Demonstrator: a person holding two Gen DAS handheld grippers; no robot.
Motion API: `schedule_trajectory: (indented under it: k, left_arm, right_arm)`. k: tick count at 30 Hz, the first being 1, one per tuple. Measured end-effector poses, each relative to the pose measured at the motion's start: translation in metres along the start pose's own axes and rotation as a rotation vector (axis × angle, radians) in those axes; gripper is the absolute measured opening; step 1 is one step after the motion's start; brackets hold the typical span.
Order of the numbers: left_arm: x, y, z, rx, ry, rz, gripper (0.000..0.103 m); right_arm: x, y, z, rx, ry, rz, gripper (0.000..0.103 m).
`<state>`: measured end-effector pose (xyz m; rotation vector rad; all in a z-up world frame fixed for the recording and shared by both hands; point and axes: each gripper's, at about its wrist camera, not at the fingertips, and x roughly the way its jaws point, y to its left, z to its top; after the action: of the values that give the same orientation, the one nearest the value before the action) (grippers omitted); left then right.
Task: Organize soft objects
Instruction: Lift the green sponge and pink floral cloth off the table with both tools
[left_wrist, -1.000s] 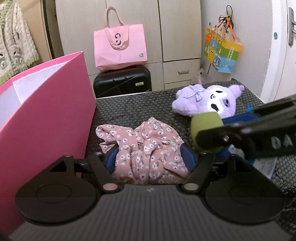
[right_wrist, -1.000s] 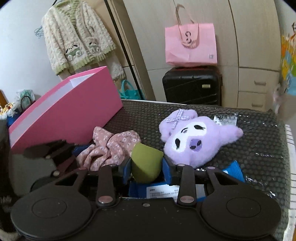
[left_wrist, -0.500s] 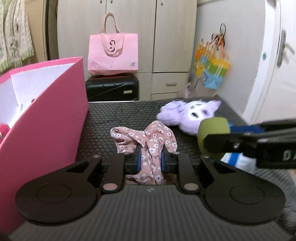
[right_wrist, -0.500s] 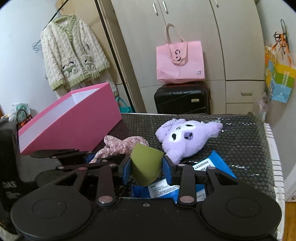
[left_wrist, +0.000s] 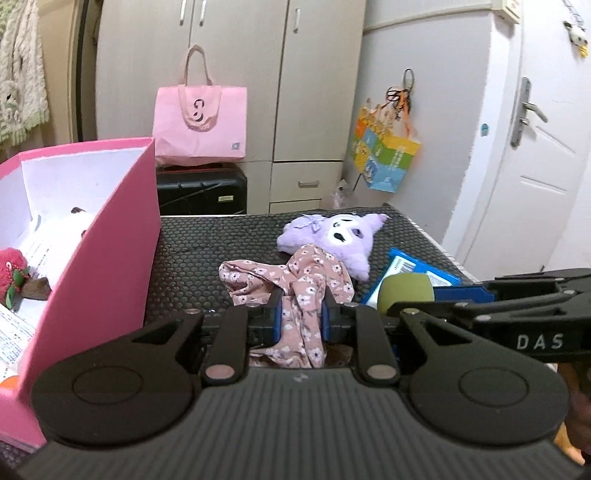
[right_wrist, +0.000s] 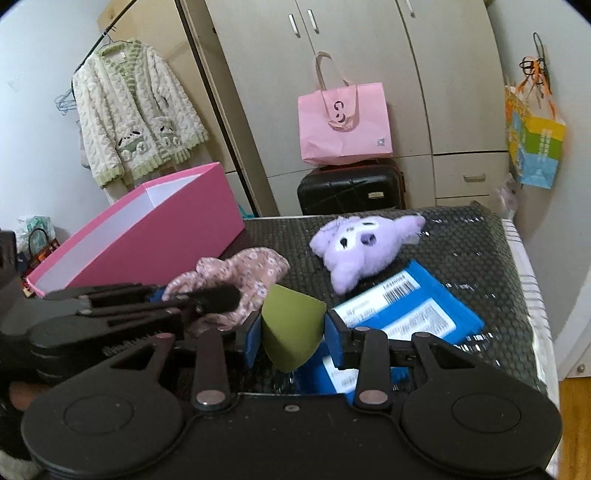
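left gripper (left_wrist: 302, 320): clamped tight on a bunched fold of the pink floral cloth (left_wrist: 295, 284); cloth hangs from the blue pads, loose tail trails toward the mat.
right gripper (right_wrist: 293, 334): closed on the olive-green sponge (right_wrist: 291, 326), pads pressing both its flanks, sponge sits clear of the surface.
pink box (left_wrist: 99, 266): open top, standing on the left side of the black mat (left_wrist: 207, 251); a red plush (left_wrist: 13, 269) and something white already lie inside.
purple plush (left_wrist: 338, 236): lying on the mat beyond the cloth, untouched.
blue packets (right_wrist: 410, 314): flat on the mat, under and just beyond the right gripper.
step: both soft items picked, now in carry phase toward the box, judged from both loads being off the mat and the box not yet under them.
progress: partway; some plush already in, two items in hand, purple plush left on the mat.
next: swing left gripper over the box wall first, clear the rim, then open above the bare floor of the box; right follows with the sponge.
watch: cloth tail could snag on the box rim; grippers sit close side by side, so stagger them to avoid a clash.
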<state>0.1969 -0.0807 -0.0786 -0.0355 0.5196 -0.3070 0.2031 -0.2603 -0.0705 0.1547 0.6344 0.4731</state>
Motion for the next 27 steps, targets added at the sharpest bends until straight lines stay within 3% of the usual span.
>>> schedule_trajectory:
  k: [17, 27]
  left_arm:
    - [-0.054, -0.001, -0.016, -0.029, 0.032, -0.093, 0.018]
    - [-0.097, 0.005, -0.034, -0.029, 0.070, -0.139, 0.018]
  right_arm:
    - [-0.050, 0.038, -0.034, -0.052, -0.036, -0.061, 0.042]
    - [-0.072, 0.065, -0.050, -0.083, -0.006, -0.077, 0.042]
